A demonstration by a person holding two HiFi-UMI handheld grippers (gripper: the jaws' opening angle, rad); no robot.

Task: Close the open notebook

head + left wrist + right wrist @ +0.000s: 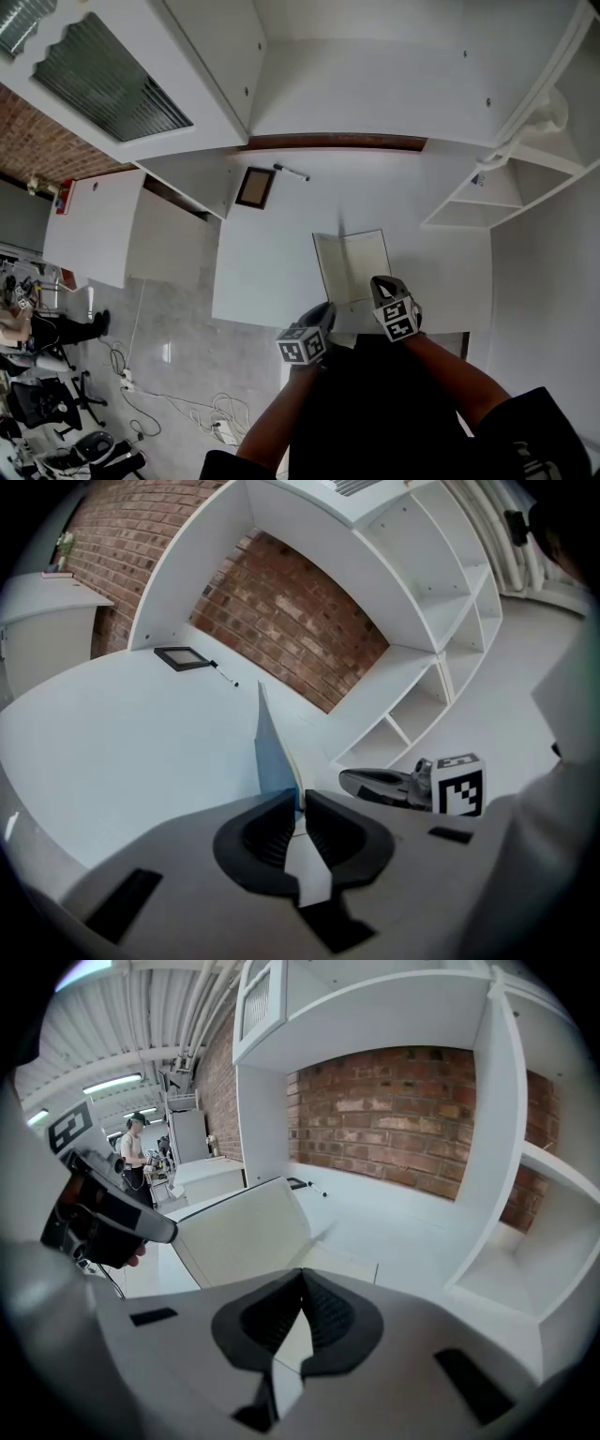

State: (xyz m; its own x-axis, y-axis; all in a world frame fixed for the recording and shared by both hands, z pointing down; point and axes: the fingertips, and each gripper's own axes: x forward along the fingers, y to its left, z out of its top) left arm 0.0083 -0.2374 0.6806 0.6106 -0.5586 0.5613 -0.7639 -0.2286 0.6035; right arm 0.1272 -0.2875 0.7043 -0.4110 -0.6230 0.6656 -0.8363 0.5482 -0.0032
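Notebook [352, 267] lies open on the white table [272, 272], just below centre in the head view, near edge towards the person and both grippers at that edge.

Risks:
- left gripper [298, 799] has its jaws pinching the left leaf [267, 752] at one thin spot. Leaf stands almost upright, so it could slip out and drop back open, or crease at the pinch if swung over too fast.
- if only a sheet is held and not the whole cover, the page may tear or close alone, leaving the cover flat. Cannot tell how many sheets are in the pinch.
- right gripper [302, 1274] sits at the near edge of the right page [347, 1260], jaws pressed together. Whether paper is nipped between them is unclear. Either way it lies in the path of the closing leaf, which would land on it unless it clears out first.
- the book probably slides on the smooth table if the leaf is pushed sideways and nothing holds the right half down.

Look of it: thin, soft-looking book, cream pages with no writing visible. The raised leaf shows a blue outer face in the left gripper view and a plain cream face in the right gripper view. Right half lies flat. A pen [292, 172] and a small dark frame [255, 187] sit well apart, towards the upper left, out of the way.
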